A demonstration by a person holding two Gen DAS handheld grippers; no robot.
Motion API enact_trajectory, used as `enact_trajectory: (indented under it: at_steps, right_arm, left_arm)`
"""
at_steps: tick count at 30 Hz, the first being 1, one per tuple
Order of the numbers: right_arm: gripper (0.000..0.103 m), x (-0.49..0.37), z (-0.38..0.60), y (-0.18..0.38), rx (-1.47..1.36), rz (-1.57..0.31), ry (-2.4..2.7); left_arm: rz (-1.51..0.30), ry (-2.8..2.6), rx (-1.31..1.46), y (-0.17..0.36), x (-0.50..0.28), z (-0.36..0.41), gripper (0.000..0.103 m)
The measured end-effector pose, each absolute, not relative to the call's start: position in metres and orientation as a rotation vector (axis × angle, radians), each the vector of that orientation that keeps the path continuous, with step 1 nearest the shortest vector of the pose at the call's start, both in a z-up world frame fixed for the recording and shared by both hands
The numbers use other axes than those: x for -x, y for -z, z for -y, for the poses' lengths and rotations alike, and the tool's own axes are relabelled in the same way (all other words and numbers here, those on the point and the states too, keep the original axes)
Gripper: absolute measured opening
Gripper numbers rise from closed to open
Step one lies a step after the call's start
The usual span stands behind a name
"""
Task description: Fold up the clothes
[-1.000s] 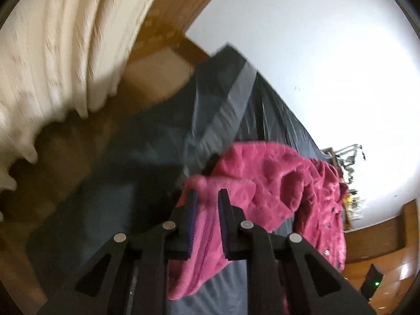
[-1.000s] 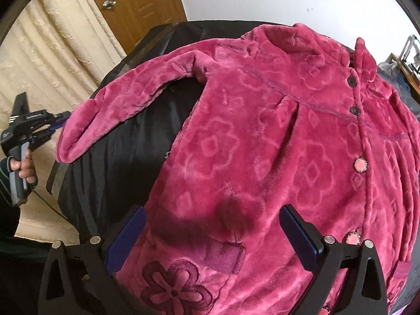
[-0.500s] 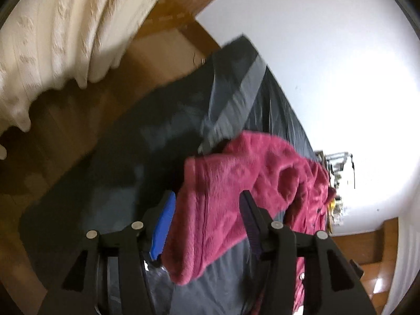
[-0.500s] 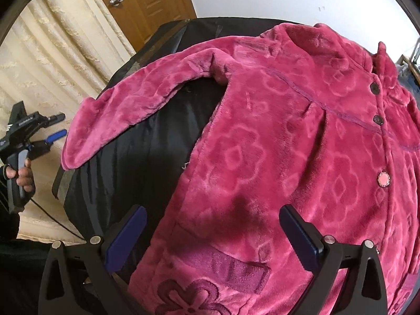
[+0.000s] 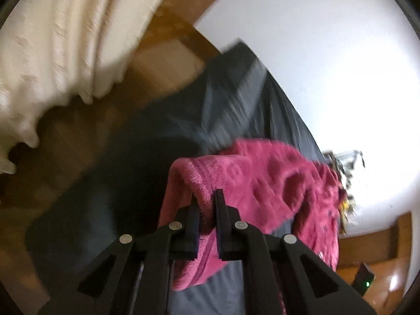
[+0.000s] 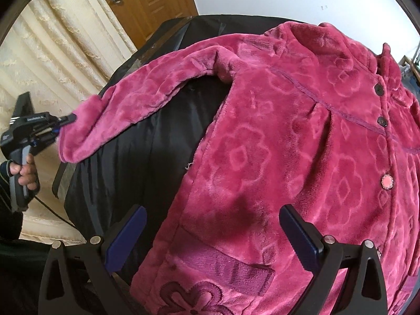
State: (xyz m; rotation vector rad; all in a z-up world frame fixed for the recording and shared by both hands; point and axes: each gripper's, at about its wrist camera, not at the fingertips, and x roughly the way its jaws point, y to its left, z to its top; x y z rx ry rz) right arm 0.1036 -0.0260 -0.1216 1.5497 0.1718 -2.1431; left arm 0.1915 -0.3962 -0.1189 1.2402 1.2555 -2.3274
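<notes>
The counter [image 6: 126, 173], draped in a black shiny cloth, carries a deep pink fleece child's coat [image 6: 302, 157], plush and embossed all over with flower outlines. It lies front side up, filling most of the right wrist view. Its long axis runs from the hem and stitched flower patch nearest the right gripper up to the collar at the far right. Down the front runs a row of buttons, two dark [image 6: 379, 89] near the collar and a round pink one [image 6: 387, 182] lower. One sleeve [image 6: 147, 105] stretches out leftward past the counter's edge, its cuff pointing at the left gripper [image 5: 206, 197], whose jaws are clamped on the cuff. The right gripper [image 6: 212, 233] hovers over the coat's lower front with jaws wide apart.
</notes>
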Motion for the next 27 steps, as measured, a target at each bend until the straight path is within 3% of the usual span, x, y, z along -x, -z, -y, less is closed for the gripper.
enact_trajectory:
  at_steps: [7, 16, 19, 24, 27]
  right_arm:
    - [0.103, -0.099, 0.021, 0.125, -1.563, -0.165, 2.160]
    - [0.103, -0.086, 0.023, 0.124, -1.545, -0.188, 2.198]
    - [0.103, -0.070, 0.021, 0.116, -1.514, -0.191, 2.242]
    - [0.103, -0.031, 0.023, 0.108, -1.493, -0.182, 2.326]
    - [0.103, -0.006, 0.032, 0.107, -1.495, -0.167, 2.358]
  left_arm:
    - [-1.147, 2.244, -1.095, 0.095, -0.230, 0.432, 0.008]
    - [-1.091, 2.186, -1.192, 0.123, -0.213, 0.434, 0.009]
    - [-1.051, 2.194, -1.178, 0.115, -0.209, 0.438, 0.013]
    - [-0.972, 2.184, -1.146, 0.099, -0.207, 0.442, 0.040]
    - [-0.954, 2.167, -1.120, 0.092, -0.208, 0.445, 0.045]
